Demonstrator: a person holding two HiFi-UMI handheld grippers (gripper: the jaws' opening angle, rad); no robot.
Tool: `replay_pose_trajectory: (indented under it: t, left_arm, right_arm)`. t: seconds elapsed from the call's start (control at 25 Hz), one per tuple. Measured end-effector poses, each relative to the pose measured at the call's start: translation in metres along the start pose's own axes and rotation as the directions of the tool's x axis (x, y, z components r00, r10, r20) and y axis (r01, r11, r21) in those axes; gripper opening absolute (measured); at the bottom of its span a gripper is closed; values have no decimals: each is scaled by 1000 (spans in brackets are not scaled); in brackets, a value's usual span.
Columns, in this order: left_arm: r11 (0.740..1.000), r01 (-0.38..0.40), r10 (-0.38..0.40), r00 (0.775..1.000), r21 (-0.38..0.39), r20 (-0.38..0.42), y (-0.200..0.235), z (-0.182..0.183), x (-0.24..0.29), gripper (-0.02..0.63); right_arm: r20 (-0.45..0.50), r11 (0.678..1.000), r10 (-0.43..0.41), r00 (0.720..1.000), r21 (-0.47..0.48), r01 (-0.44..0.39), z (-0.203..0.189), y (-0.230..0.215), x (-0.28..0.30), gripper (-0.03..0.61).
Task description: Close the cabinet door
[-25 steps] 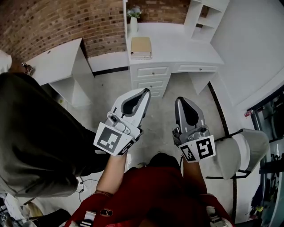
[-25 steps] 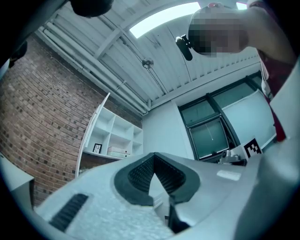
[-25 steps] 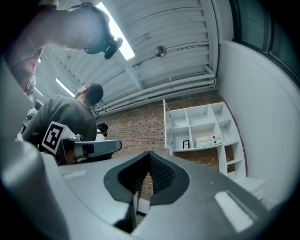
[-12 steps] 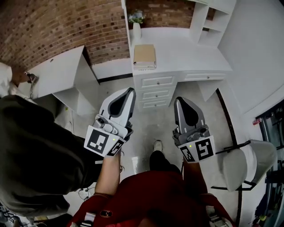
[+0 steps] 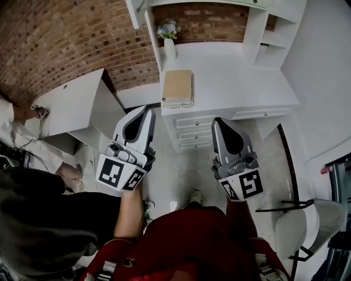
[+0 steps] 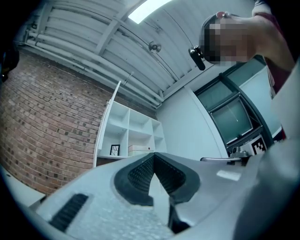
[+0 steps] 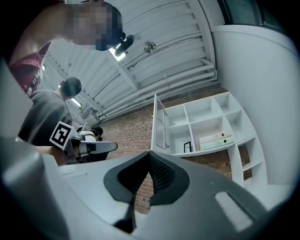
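Note:
The white wall cabinet (image 7: pixel 206 126) hangs above a desk against the brick wall. Its door (image 7: pixel 160 125) stands open, swung out from the left side of the shelves. The left gripper view shows that door (image 6: pixel 106 129) nearly edge-on, and the head view catches its lower corner (image 5: pixel 135 12) at the top. My left gripper (image 5: pixel 147 108) and right gripper (image 5: pixel 217 121) are held side by side in front of the desk, pointing slightly upward. Both are well short of the door. Each has its jaws shut with nothing between them, as the left gripper (image 6: pixel 153 155) and right gripper (image 7: pixel 149 154) show close up.
A white desk (image 5: pixel 241 82) with drawers (image 5: pixel 193 135) stands ahead, bearing a tan book (image 5: pixel 177 86) and a vase of flowers (image 5: pixel 168 44). A low white table (image 5: pixel 68 99) is at the left. A person in dark clothes (image 5: pixel 38 219) stands close on my left; a chair (image 5: pixel 310 225) is behind right.
Both grippers have moved forward together towards the desk, which now sits nearer and lower in the head view. The cabinet door's corner has come into view at the top.

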State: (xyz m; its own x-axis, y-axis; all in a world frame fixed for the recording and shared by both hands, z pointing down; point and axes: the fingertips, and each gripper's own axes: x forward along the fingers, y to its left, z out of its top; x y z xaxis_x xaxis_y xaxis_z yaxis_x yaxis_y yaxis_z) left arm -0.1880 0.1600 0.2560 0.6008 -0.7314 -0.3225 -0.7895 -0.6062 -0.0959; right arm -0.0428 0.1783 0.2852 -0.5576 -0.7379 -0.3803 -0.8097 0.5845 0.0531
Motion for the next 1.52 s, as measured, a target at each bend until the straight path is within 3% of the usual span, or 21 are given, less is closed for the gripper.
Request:
replay_pose_trajectory:
  t: [0.44,0.88,1.16,1.52]
  left_arm:
    - [997,-74,73,997,34,10,47,-17,80,2]
    - [983,-171,168,985,73,43,129,-15,120,3]
    - [975,-203,199,978,88,59,188,-13,154,56]
    - [979,-176,171,984,101,57,247,-20,193,121]
  right_arm:
    - [0,995,98,995,16,-98,-21,-64,66,14]
    - [-18,996,89,996,2,-89,-42,-103,104,12]
    - [-29,994,102,994,-23,-102,-54,-122,151,14]
    - [-45,995,100,994,-18,-101,-82,-139,209,14]
